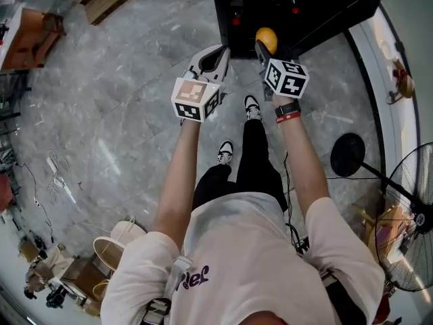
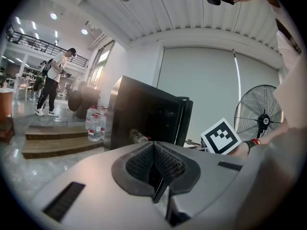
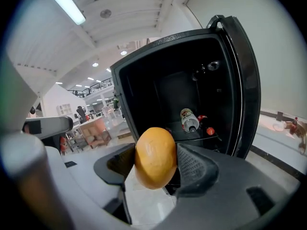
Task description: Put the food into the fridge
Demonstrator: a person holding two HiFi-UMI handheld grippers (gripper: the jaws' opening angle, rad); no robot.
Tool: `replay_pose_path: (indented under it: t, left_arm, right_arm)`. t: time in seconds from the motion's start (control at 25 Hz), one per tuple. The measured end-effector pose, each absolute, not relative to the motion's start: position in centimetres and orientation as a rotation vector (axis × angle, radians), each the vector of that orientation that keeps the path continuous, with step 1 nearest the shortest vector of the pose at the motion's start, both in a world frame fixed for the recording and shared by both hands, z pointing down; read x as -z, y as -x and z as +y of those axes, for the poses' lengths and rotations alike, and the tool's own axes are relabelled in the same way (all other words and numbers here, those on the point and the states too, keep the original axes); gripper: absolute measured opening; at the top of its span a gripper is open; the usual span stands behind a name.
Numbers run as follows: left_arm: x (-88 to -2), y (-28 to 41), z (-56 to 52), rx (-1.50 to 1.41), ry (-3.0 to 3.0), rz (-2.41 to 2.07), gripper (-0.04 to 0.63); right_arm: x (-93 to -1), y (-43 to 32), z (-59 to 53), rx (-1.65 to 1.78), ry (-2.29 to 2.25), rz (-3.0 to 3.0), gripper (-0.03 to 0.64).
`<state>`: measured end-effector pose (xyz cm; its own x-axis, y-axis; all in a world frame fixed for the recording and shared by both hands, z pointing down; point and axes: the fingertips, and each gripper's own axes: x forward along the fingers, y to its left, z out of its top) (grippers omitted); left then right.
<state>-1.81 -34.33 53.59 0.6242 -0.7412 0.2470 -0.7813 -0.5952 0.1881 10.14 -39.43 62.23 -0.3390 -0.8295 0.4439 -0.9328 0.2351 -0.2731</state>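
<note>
My right gripper (image 3: 154,161) is shut on an orange-yellow fruit (image 3: 155,158), its pads pressing both sides. In the head view the same fruit (image 1: 266,39) shows at the tip of the right gripper (image 1: 264,47), just before the open black fridge (image 1: 291,9). The fridge (image 3: 192,85) stands with its door (image 3: 242,80) swung to the right; a bottle (image 3: 189,119) and a red-capped item (image 3: 209,131) lie on its shelf. My left gripper (image 2: 156,171) is shut and empty, held left of the right one (image 1: 218,58).
A standing fan (image 1: 406,215) and its round base (image 1: 348,154) are at the right. Water bottles (image 2: 94,124) stand on a wooden step (image 2: 57,140) left of the fridge. A person (image 2: 55,80) stands far off. My feet (image 1: 237,131) are on the marble floor.
</note>
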Motion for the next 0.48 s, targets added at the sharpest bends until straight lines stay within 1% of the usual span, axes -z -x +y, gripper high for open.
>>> replay_pose_path:
  t: [0.48]
  left_arm:
    - [-55.6, 0.9, -37.4, -0.201, -2.577, -1.195, 0.018]
  right_arm:
    - [-64.7, -9.8, -46.2, -0.659, -1.675, -2.251, 0.285]
